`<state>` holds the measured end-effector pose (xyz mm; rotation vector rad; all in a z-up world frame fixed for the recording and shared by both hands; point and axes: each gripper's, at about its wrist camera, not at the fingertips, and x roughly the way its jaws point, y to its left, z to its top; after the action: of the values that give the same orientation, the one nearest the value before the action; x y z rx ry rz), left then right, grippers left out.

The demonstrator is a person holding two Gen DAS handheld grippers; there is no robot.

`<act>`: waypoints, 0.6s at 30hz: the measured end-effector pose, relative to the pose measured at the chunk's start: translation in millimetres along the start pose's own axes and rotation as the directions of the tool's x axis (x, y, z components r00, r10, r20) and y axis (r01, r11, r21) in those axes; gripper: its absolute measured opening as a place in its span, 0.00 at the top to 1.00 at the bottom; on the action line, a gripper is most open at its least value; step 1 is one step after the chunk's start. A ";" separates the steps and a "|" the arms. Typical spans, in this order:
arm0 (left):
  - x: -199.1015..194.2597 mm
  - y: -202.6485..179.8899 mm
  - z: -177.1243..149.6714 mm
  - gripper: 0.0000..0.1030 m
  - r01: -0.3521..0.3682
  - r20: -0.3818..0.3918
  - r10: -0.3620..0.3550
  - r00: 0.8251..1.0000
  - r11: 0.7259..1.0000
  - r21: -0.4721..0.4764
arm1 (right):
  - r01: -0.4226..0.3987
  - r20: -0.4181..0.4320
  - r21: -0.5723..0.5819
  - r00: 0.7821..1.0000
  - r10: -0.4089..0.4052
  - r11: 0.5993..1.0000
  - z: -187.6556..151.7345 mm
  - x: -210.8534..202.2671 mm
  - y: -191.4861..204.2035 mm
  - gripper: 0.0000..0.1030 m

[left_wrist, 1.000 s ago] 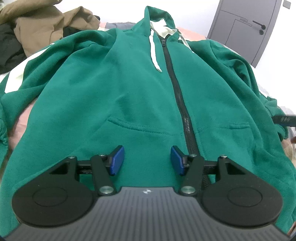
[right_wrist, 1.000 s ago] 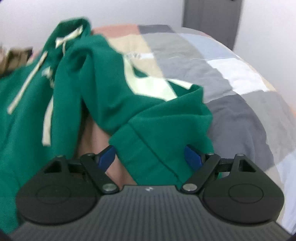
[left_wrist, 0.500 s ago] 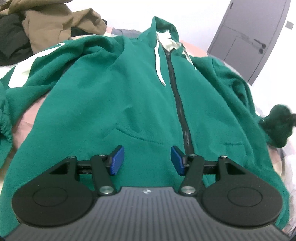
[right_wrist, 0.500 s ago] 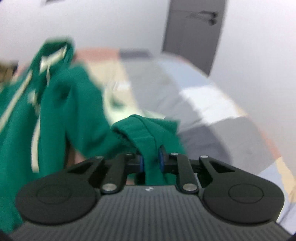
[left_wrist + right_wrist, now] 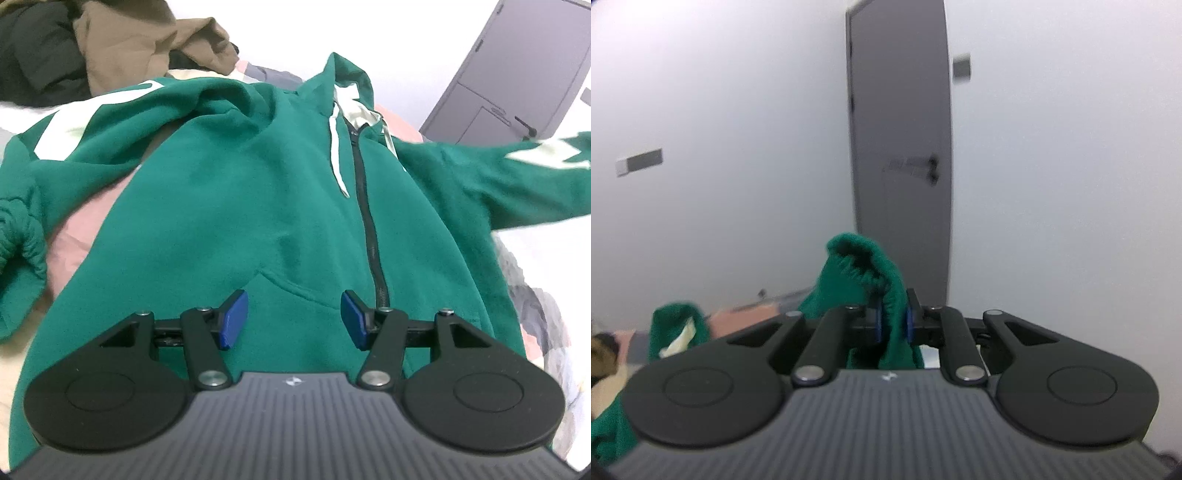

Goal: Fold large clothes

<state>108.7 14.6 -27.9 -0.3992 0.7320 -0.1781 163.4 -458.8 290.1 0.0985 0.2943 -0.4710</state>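
Green hoodie (image 5: pixel 229 206) lies flat on bed (image 5: pixel 79 218), front up, zipper (image 5: pixel 369 229) running 6 to 12 o'clock, hood at 12. Left gripper (image 5: pixel 291 319) open wide, empty, over hem at 6 o'clock. Right sleeve (image 5: pixel 517 177) stretched out toward 3 o'clock, lifted. Right gripper (image 5: pixel 892 325) pinches sleeve cuff (image 5: pixel 864 269), so right hand is nearer. Guess: sleeve must swing across toward zipper.

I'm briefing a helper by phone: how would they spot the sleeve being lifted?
Find the green hoodie spread on the bed. Its sleeve toward the grey door stretches off the bed. Unlike the bunched other sleeve, its cuff is pinched in the right gripper.
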 end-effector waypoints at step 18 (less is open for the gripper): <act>-36.0 39.6 26.8 0.40 -0.029 0.124 0.041 0.991 0.995 -0.097 | -0.599 -0.235 -0.161 0.795 0.559 0.784 -89.9 -115.3 239.1 0.85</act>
<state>101.4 69.1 -4.1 -0.4831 0.6243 -0.0841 152.4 -182.3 245.4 0.0025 0.4698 0.1984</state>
